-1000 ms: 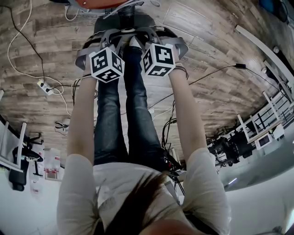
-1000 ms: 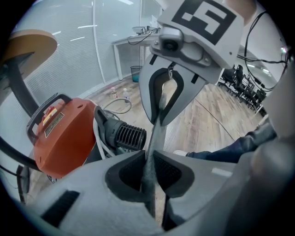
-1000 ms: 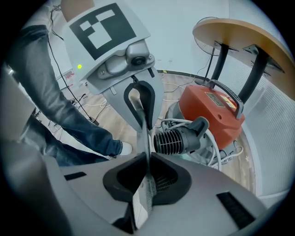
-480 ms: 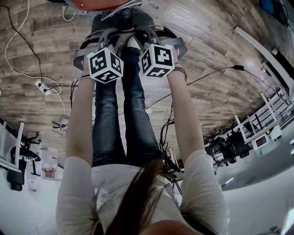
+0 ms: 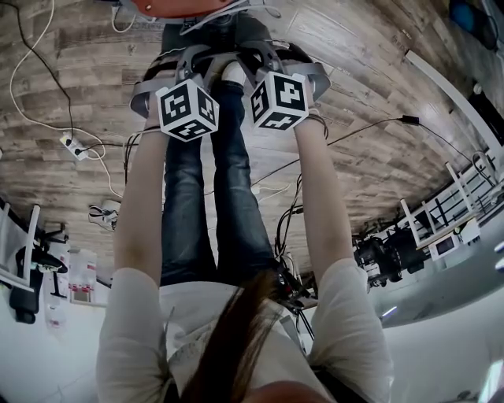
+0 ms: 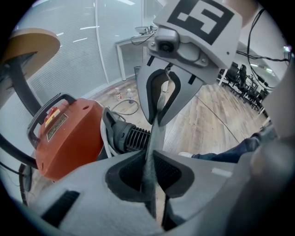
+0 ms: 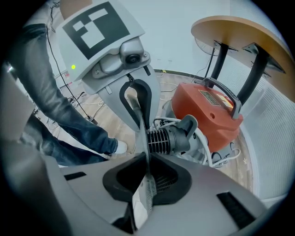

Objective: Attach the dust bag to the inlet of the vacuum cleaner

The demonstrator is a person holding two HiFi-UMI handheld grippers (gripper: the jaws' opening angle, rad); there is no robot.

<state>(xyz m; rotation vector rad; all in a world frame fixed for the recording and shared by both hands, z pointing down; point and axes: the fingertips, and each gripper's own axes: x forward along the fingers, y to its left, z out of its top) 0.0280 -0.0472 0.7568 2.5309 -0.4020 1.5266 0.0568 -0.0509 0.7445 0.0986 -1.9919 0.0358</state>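
Observation:
A grey fabric dust bag (image 6: 156, 120) hangs stretched edge-on between my two grippers. My left gripper (image 6: 151, 168) is shut on one edge of it; my right gripper (image 7: 146, 167) is shut on the opposite edge of the dust bag (image 7: 144, 138). Just beyond the bag lies the black ribbed inlet (image 7: 171, 138) of the orange vacuum cleaner (image 7: 209, 115); from the left gripper view the inlet (image 6: 131, 136) sits right of the orange body (image 6: 69, 133). In the head view both grippers, left (image 5: 185, 75) and right (image 5: 276, 63), point steeply down side by side above the vacuum (image 5: 169, 6).
The person's legs and a white shoe (image 5: 232, 72) stand between the grippers. Cables and a power strip (image 5: 72, 146) lie on the wooden floor (image 5: 71, 71). A round wooden table (image 7: 235, 37) on black legs stands over the vacuum. A white hose (image 7: 221, 154) coils beside the inlet.

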